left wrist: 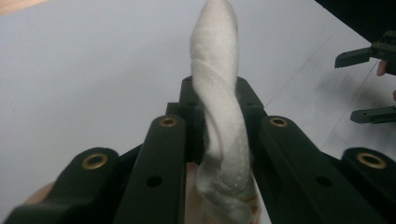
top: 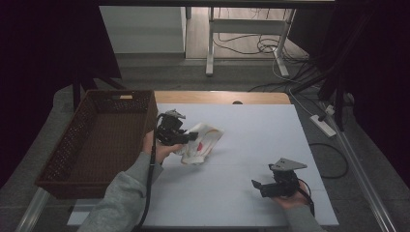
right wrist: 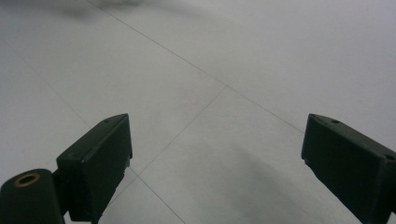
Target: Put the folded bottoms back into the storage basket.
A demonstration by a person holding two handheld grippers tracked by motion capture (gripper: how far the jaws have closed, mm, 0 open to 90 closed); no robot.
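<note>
A white cloth with red and yellow marks (top: 203,142) hangs off the table, pinched in my left gripper (top: 191,137) just right of the basket. In the left gripper view the cloth (left wrist: 219,116) runs up as a twisted strip between the two shut jaws of the left gripper (left wrist: 218,100). My right gripper (top: 258,186) rests low near the table's front right, jaws wide apart with nothing between them. The right gripper view has its open right gripper (right wrist: 217,154) over the bare white table top (right wrist: 224,60). The right gripper also appears at the edge of the left gripper view (left wrist: 369,84).
A brown woven basket (top: 72,145) stands to the left of the white table top (top: 251,125), with nothing visible inside it. A wooden strip (top: 217,96) borders the table's far edge. On the floor beyond lie desk legs (top: 210,43), cables and a power strip (top: 325,124).
</note>
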